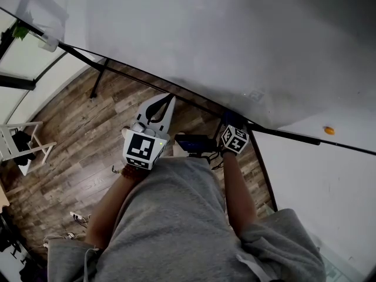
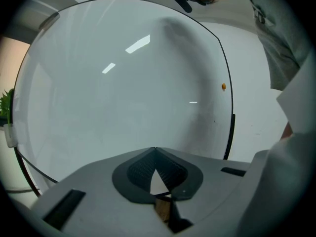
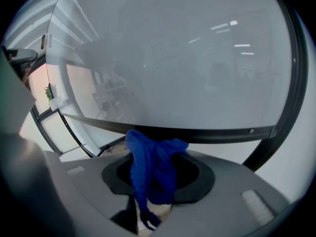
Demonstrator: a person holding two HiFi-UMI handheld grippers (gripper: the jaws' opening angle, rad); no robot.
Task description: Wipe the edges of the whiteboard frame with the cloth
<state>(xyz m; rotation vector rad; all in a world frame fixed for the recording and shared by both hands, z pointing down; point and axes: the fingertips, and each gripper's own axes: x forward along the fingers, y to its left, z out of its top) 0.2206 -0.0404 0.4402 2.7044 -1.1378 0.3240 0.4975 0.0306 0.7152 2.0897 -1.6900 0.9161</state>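
Observation:
The whiteboard (image 1: 223, 40) fills the top of the head view, and its dark lower frame edge (image 1: 176, 96) slants down to the right. My right gripper (image 1: 230, 120) is shut on a blue cloth (image 3: 153, 167) and sits right at that frame edge (image 3: 197, 132), close to the lower right corner. In the right gripper view the cloth bunches out above the jaws and touches or nearly touches the frame. My left gripper (image 1: 172, 97) is shut on nothing. Its tips (image 2: 155, 151) point at the board surface (image 2: 123, 93) just below the frame.
An orange magnet (image 1: 329, 130) sticks to the white wall right of the board. A black stand leg (image 1: 97, 81) reaches the wooden floor (image 1: 76, 157). A white chair (image 1: 17, 143) stands at the left. The person's grey sleeves (image 1: 176, 228) fill the bottom.

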